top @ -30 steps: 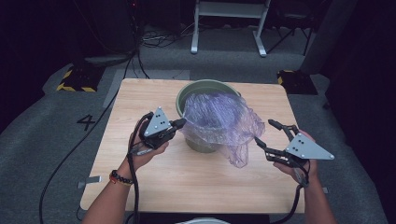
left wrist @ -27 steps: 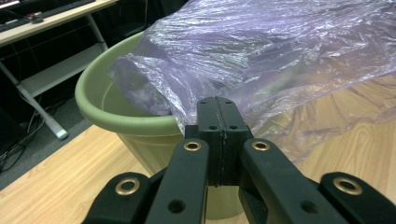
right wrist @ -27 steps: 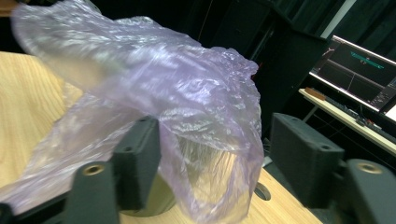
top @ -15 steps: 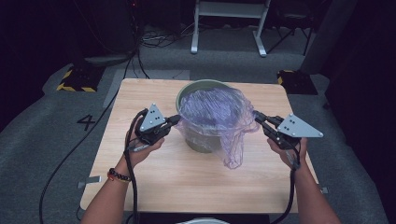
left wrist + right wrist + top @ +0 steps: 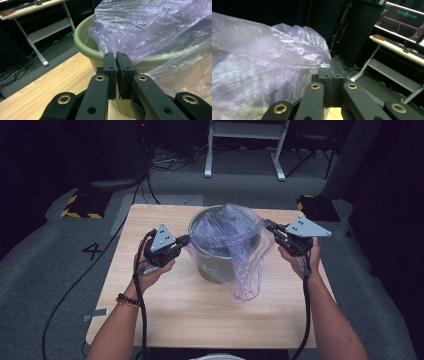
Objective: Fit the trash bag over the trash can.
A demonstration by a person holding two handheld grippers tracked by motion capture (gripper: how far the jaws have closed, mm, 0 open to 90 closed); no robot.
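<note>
Left gripper [image 5: 184,240] stays clamped on the purple bag [image 5: 235,245] at the green bucket's [image 5: 215,267] left rim. Right gripper [image 5: 270,226] has just closed on the bag's right edge and lifted, so the mouth can stretch over the rim. Loose plastic hangs down front; table [image 5: 200,315] otherwise bare.

one high camera, two riding on the claws

high view looks forward and down over the worktop [image 5: 165,320]; both claw views sit close, each facing the purple bag [image 5: 235,240] all three share.
</note>
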